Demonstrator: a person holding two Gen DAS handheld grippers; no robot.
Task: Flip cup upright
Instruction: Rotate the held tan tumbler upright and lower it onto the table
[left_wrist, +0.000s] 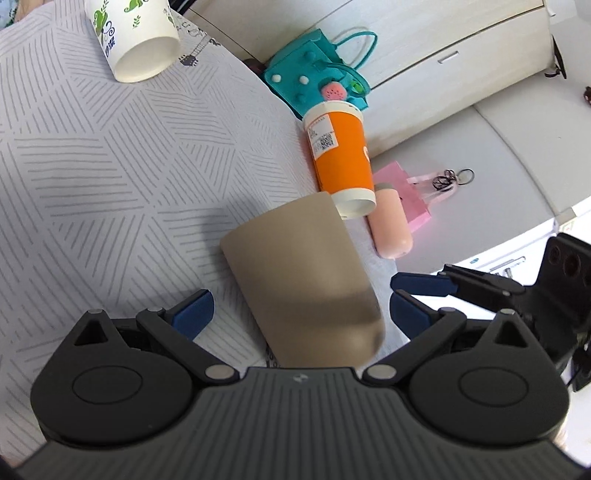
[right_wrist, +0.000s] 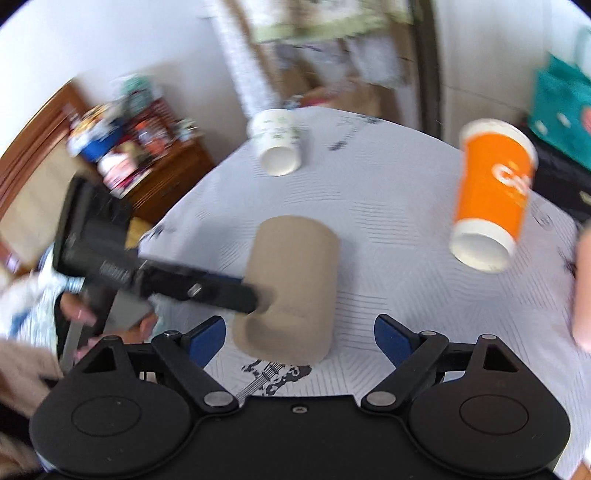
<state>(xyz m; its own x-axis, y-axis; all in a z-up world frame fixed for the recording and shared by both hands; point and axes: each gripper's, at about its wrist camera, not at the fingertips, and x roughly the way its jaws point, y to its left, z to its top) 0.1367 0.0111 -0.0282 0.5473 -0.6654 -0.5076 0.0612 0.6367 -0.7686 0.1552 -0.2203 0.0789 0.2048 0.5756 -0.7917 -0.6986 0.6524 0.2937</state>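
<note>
A tan cup (left_wrist: 301, 273) stands upside down on the patterned tablecloth (left_wrist: 110, 177), base up. My left gripper (left_wrist: 301, 308) is open with its blue pads on either side of the cup's lower part, not touching it. In the right wrist view the same tan cup (right_wrist: 295, 284) sits between the open jaws of my right gripper (right_wrist: 299, 334). The left gripper's fingers (right_wrist: 221, 291) reach in from the left up to the cup's side. The right gripper's fingers (left_wrist: 424, 288) show at the right of the left wrist view.
An orange paper cup (left_wrist: 341, 155) and a white cup with green print (left_wrist: 135, 37) stand upside down on the table. A teal bag (left_wrist: 317, 70), a pink bag (left_wrist: 410, 192) and a pink tube (left_wrist: 389, 225) lie beyond the table edge. A wooden cabinet (right_wrist: 122, 155) stands at left.
</note>
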